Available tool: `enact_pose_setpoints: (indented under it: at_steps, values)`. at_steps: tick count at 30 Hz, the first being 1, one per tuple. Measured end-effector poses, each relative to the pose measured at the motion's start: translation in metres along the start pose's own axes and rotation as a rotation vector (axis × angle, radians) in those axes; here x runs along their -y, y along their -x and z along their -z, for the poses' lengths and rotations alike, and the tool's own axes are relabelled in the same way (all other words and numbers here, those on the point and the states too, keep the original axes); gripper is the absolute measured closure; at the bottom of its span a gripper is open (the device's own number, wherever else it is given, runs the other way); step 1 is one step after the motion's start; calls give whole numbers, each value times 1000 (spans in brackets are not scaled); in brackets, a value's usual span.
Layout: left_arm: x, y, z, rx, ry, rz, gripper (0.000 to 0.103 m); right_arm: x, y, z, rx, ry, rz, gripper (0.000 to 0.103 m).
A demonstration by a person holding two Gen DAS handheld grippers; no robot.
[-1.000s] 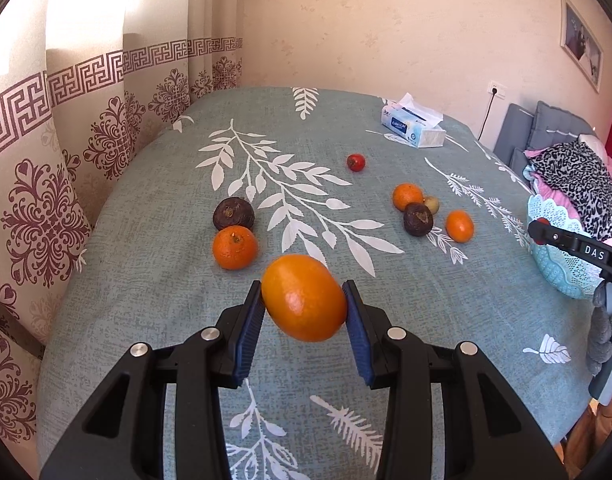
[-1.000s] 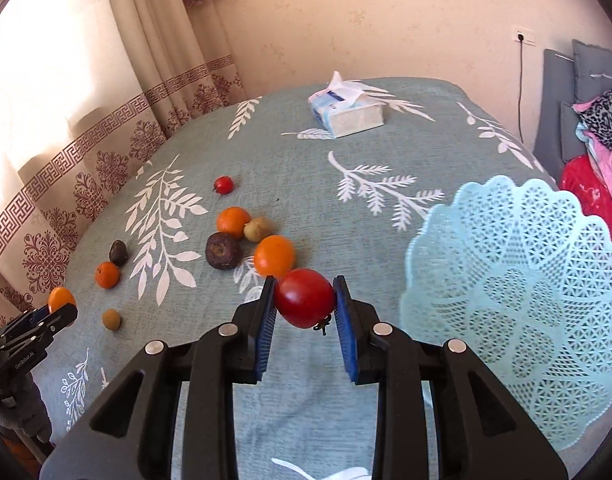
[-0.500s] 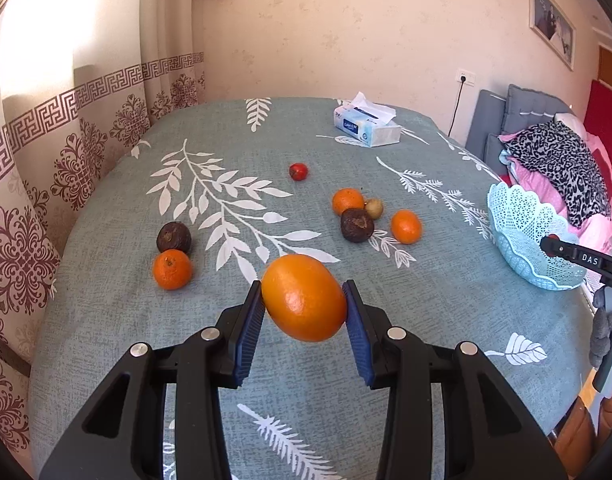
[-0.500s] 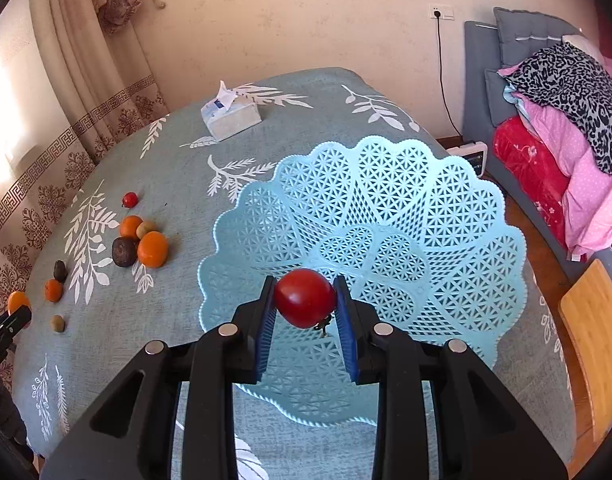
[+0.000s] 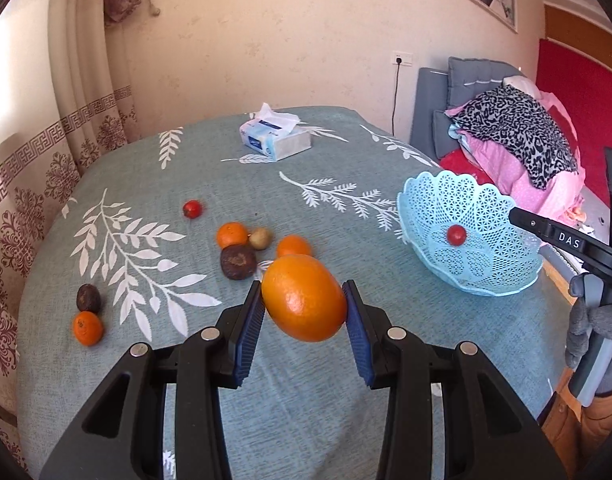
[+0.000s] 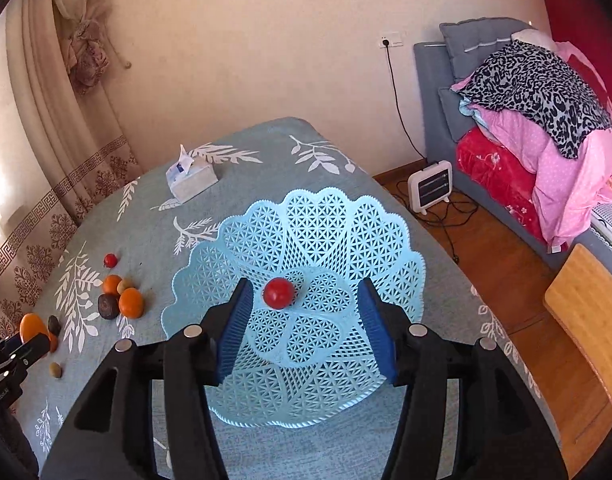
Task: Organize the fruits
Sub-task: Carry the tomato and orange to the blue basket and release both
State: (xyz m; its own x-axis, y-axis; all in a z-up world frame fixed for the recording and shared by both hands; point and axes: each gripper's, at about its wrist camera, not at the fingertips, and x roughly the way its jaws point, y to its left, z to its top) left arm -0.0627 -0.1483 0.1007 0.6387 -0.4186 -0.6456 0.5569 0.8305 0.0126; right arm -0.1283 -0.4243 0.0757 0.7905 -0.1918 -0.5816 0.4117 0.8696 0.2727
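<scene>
Jaws of the right tool (image 6: 301, 330) are opening, nothing between them now; the red tomato (image 6: 279, 293) it carried a second ago lies in the blue basket (image 6: 390, 240), probably settled at its centre. One fruit is delivered. Left tool (image 5: 303, 312) stays clamped on the large orange (image 5: 303, 298), now nearer the basket, other fruit left behind on the table (image 5: 386, 360)

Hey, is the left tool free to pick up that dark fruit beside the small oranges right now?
Probably not: the left tool is shut on the big orange, so it cannot take the dark fruit.
</scene>
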Motion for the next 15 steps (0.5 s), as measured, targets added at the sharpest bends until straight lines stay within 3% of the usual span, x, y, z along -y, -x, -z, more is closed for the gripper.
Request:
enact_pose_setpoints:
  at_steps: [7,15]
  values:
    - [52,-27,-21,-23,-61,112,63,16,11,-5,61,-55,20,42]
    - [99,-62,-31,-78,-102,209,63,28,12,-2,64,-92,16,40]
